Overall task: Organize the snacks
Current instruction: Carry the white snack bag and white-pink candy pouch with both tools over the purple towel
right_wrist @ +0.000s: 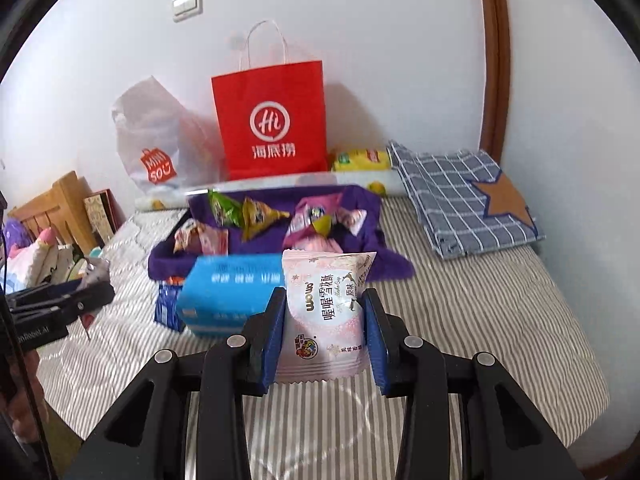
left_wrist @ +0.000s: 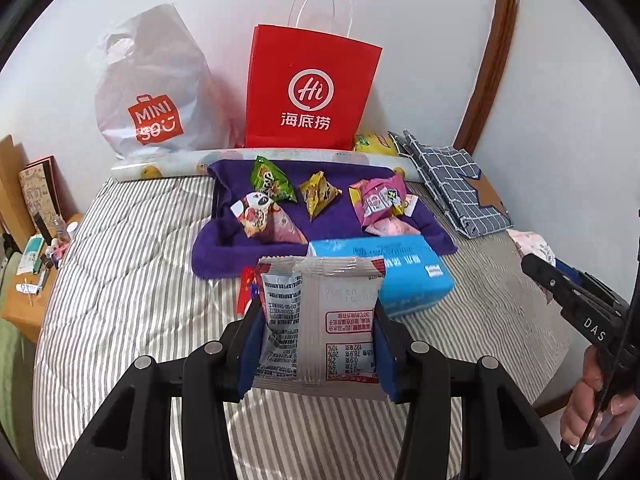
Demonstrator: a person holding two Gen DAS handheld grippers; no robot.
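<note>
My left gripper (left_wrist: 318, 344) is shut on a silver snack packet (left_wrist: 320, 320), printed back side facing the camera, held above the striped bed. My right gripper (right_wrist: 323, 332) is shut on a pale pink snack packet (right_wrist: 326, 312) with Chinese lettering. Farther back lies a purple towel-lined tray (left_wrist: 320, 208) (right_wrist: 264, 232) with several snack bags: a green one (left_wrist: 272, 180), a yellow one (left_wrist: 318, 194) and pink ones (left_wrist: 380, 200). The right gripper (left_wrist: 536, 268), gripping its pink packet, also shows at the right edge of the left wrist view, and the left gripper (right_wrist: 96, 284) at the left edge of the right wrist view.
A blue tissue pack (left_wrist: 400, 272) (right_wrist: 228, 288) lies just in front of the tray. A red paper bag (left_wrist: 312, 88) (right_wrist: 272, 120) and a white plastic bag (left_wrist: 152, 92) lean on the wall. Folded checked cloth (right_wrist: 464, 204) lies at the right. A cluttered bedside shelf (left_wrist: 28, 240) stands left.
</note>
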